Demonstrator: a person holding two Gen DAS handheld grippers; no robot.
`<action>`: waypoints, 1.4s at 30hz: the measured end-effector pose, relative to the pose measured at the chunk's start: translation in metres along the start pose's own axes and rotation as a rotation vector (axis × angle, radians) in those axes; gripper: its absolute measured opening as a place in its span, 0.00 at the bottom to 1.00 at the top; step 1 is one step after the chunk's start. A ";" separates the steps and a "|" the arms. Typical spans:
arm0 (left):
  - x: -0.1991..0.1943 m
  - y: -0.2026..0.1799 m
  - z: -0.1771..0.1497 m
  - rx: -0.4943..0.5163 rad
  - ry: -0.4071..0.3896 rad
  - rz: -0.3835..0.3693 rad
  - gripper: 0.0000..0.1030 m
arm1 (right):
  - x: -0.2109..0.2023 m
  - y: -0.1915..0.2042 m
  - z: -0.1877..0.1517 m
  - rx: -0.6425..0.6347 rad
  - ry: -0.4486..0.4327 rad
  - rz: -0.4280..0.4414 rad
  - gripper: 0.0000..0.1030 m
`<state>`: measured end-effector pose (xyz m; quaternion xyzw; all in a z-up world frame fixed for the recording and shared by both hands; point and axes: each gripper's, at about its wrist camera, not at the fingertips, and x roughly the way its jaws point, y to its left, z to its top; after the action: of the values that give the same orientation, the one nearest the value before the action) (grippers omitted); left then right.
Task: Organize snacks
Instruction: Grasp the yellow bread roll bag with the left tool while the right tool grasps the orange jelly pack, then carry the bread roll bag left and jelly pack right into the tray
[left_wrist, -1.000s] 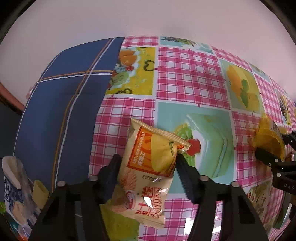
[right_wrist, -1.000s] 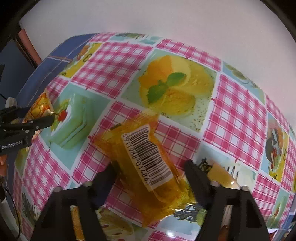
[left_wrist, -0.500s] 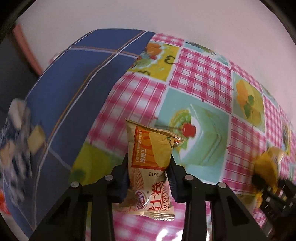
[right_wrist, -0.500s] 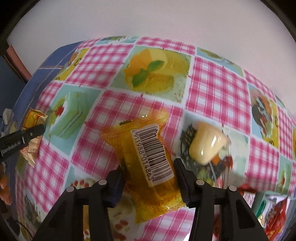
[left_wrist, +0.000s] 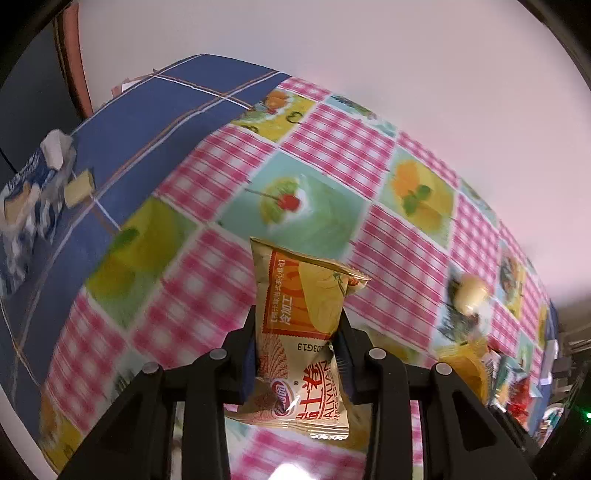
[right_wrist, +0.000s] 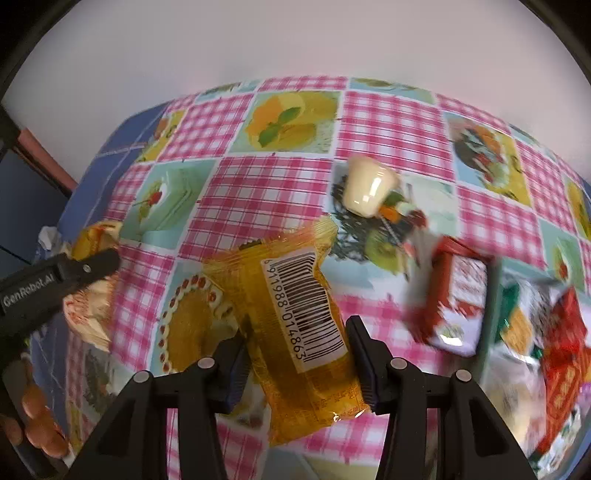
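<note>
Currently both fingers carry snacks, left (left_wrist: 297, 354) pinching the beige packet (left_wrist: 299, 332), right (right_wrist: 295, 354) the orange pack (right_wrist: 295, 321); next, placement with the snack pile (right_wrist: 517, 325).

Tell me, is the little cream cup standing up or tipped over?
Tipped over. The cream cup lies on its side on the checked tablecloth, its rounded wall facing up.

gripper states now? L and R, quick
Left gripper: shut on the beige snack packet.
Right gripper: shut on the orange barcode packet.

snack pile (right_wrist: 517, 325) crowding right, tablecloth (right_wrist: 236, 206) open left
</note>
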<state>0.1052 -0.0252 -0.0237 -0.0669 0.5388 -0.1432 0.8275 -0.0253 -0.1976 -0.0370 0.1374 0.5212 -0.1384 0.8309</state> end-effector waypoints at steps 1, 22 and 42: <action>-0.003 -0.004 -0.005 -0.004 -0.001 -0.006 0.36 | -0.005 -0.004 -0.004 0.018 -0.005 -0.004 0.50; -0.036 -0.145 -0.079 0.189 -0.007 -0.141 0.37 | -0.074 -0.122 -0.031 0.343 -0.088 -0.118 0.50; -0.026 -0.258 -0.139 0.458 0.071 -0.249 0.37 | -0.105 -0.244 -0.061 0.588 -0.121 -0.205 0.50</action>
<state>-0.0742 -0.2563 0.0104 0.0613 0.5086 -0.3643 0.7777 -0.2109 -0.3913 0.0119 0.3101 0.4195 -0.3739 0.7668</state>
